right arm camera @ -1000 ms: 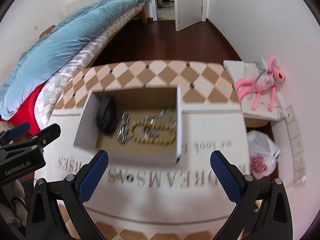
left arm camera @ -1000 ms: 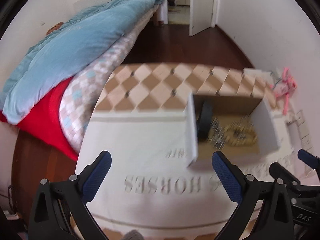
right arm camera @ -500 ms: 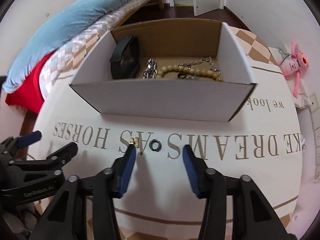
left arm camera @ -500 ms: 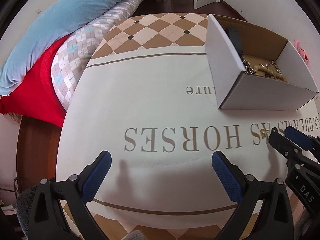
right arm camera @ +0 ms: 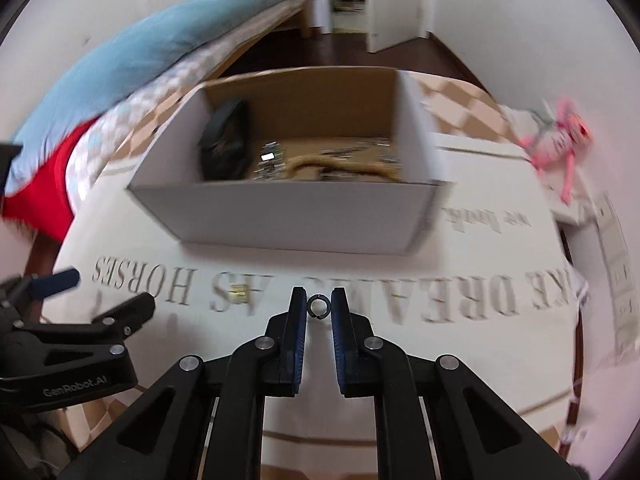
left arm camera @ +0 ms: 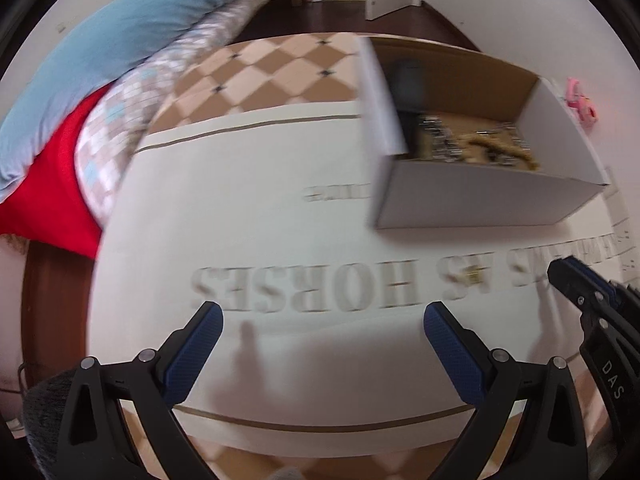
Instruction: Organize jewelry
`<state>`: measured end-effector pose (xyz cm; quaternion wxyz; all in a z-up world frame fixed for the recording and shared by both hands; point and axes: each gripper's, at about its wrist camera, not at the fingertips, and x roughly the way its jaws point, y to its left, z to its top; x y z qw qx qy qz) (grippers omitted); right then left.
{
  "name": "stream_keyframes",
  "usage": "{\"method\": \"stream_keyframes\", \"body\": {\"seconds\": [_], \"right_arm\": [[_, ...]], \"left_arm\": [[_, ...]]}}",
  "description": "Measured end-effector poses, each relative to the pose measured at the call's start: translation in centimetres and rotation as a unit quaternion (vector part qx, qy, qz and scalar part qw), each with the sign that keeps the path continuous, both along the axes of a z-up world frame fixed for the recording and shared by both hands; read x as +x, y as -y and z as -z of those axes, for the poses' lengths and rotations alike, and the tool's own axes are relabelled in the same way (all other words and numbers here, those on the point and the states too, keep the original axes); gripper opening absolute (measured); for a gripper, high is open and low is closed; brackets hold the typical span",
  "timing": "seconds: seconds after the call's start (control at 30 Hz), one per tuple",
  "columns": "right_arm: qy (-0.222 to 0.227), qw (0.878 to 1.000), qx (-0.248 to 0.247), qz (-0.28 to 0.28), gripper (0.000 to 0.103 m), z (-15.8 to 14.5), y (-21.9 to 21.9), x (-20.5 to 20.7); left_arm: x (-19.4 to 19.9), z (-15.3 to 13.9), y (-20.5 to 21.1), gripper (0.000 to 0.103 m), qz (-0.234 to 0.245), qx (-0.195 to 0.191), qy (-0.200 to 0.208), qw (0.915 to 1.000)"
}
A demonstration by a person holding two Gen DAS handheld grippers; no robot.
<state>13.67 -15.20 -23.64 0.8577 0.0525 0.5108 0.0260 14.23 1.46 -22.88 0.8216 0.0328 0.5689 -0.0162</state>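
In the left wrist view, the left gripper (left arm camera: 322, 330) stood wide open over the printed cloth (left arm camera: 248, 240), its blue pads (left arm camera: 196, 350) well apart and holding nothing. The cardboard box (left arm camera: 472, 196) sat on the cloth beyond and to the right of this gripper, with blurred chains and a beaded necklace (left arm camera: 504, 152) inside it and a dark band (left arm camera: 408, 80) against its left inner wall. A small gold piece (left arm camera: 475, 276) lay on the cloth in front of the box, near its front wall, and the tip of the right gripper (left arm camera: 576, 280) entered from the right edge just beside that piece. In the right wrist view, the right gripper (right arm camera: 319, 307) was closed almost fully, its pads (right arm camera: 298, 320) set on either side of a small dark ring (right arm camera: 319, 306), which sat between the fingertips; the pads appeared to touch the ring, though firm contact could not be confirmed. The ring lay in front of the box (right arm camera: 288, 216), near the middle of its front wall. The gold piece (right arm camera: 237, 291) lay on the cloth (right arm camera: 460, 344) left of the ring, also in front of the box. The left gripper (right arm camera: 96, 292) appeared at the left edge, well to the left of the box front, with its fingers apart. A pink plush toy (right arm camera: 560, 144) lay to the right of the box.
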Motion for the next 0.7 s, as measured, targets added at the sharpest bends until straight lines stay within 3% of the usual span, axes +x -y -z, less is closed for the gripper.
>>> {"method": "stream_keyframes", "body": {"seconds": [0.17, 0.27, 0.33, 0.47, 0.53, 0.7], "right_arm": [[-0.007, 0.999, 0.001, 0.053, 0.013, -0.1, 4.2, -1.5], [-0.013, 0.997, 0.005, 0.076, 0.013, 0.4, 6.0, -2.1], [-0.017, 0.995, 0.013, 0.093, 0.013, 0.6, 7.2, -2.5], [-0.018, 0.993, 0.025, 0.118, 0.013, 0.9, 8.3, -2.8], [-0.018, 0.992, 0.03, 0.124, 0.013, 1.0, 8.5, -3.0], [-0.018, 0.992, 0.03, 0.125, 0.013, 1.1, 8.5, -3.0]], "left_arm": [[0.5, 0.3, 3.7, 0.102, 0.012, -0.037, -0.009, 0.9992], [0.6, 0.6, 5.5, 0.098, 0.023, -0.034, -0.006, 0.9991], [0.5, 0.9, 6.5, 0.076, 0.03, -0.025, -0.006, 0.9992], [0.7, 1.2, 7.4, 0.053, 0.041, -0.014, 0.006, 0.999], [0.7, 0.9, 7.9, 0.03, 0.049, -0.017, 0.01, 0.9986], [1.2, 0.8, 8.5, 0.007, 0.061, -0.015, 0.012, 0.998]]}}
